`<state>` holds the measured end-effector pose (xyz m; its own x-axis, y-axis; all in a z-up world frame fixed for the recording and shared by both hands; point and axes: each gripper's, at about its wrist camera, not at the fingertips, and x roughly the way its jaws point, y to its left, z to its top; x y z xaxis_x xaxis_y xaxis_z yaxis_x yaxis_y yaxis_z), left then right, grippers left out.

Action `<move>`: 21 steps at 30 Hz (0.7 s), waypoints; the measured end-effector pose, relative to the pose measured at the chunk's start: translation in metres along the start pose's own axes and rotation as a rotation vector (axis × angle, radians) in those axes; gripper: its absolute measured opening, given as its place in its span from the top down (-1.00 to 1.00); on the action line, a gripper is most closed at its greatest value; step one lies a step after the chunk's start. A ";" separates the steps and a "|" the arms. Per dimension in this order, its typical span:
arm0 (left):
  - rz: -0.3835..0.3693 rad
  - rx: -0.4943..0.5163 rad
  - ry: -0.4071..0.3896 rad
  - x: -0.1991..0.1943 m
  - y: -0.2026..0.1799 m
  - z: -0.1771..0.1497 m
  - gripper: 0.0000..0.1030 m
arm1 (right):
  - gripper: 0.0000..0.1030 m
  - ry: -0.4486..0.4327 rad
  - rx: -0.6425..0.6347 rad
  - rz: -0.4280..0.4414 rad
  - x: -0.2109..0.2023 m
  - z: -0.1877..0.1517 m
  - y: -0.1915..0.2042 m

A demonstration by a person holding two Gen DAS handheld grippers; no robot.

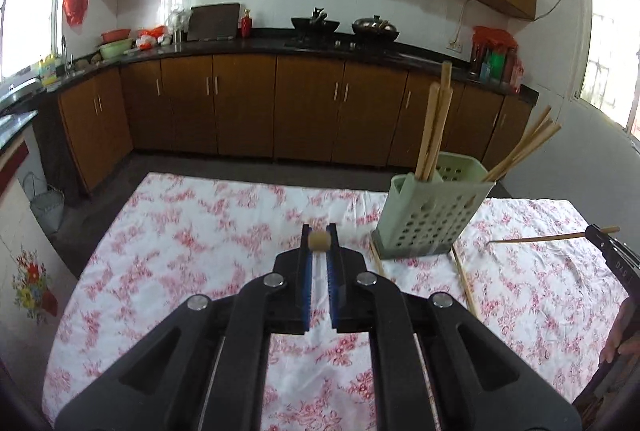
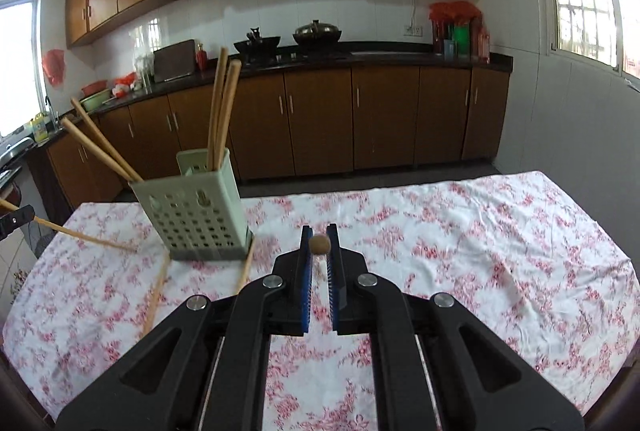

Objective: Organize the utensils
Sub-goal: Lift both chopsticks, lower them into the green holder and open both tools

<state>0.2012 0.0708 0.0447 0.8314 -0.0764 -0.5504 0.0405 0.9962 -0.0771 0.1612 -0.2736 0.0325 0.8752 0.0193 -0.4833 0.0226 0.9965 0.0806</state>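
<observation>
1. Left gripper (image 1: 319,229): the black fingers with ribbed blue pads (image 1: 307,271) are clamped on the left chopstick (image 1: 319,241). Only its round tan wooden end shows in the left view, end-on, with the long axis running along the fingers.
2. Right gripper (image 2: 319,231): the same blue pads (image 2: 306,279) are pinched on the right chopstick (image 2: 319,245), also seen end-on as a round tan end.
3. From the other side, the left chopstick (image 2: 80,235) is a thin wooden rod slanting down. Its tip is at the cloth just left of the holder base.
4. The right chopstick (image 1: 552,238) lies nearly level, with its tip pointing toward the holder and low by the cloth.
5. Utensil holder (image 1: 432,215): pale green plastic, boxy, with walls perforated by round holes. It stands on the table, between the two grippers.
6. Upright chopsticks (image 1: 436,127) in the holder are a near-vertical wooden bundle at one end.
7. Leaning chopsticks (image 1: 524,147) fan outward from the holder's other end.
8. Two loose chopsticks (image 1: 464,279) (image 1: 376,257) lie flat at the holder base, one on either side. Whether they run under it, I cannot tell.
9. Tablecloth (image 1: 180,231): white, wrinkled fabric with a red-pink floral print under the holder.
</observation>
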 end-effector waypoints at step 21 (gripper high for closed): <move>-0.194 0.089 -0.172 -0.064 -0.075 0.072 0.84 | 0.85 -0.332 0.030 0.211 -0.056 0.100 0.048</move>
<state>0.1851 0.0039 0.1451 0.8850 -0.2658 -0.3823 0.2508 0.9639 -0.0895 0.1617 -0.2347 0.1502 0.9707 0.1913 -0.1454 -0.1649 0.9705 0.1758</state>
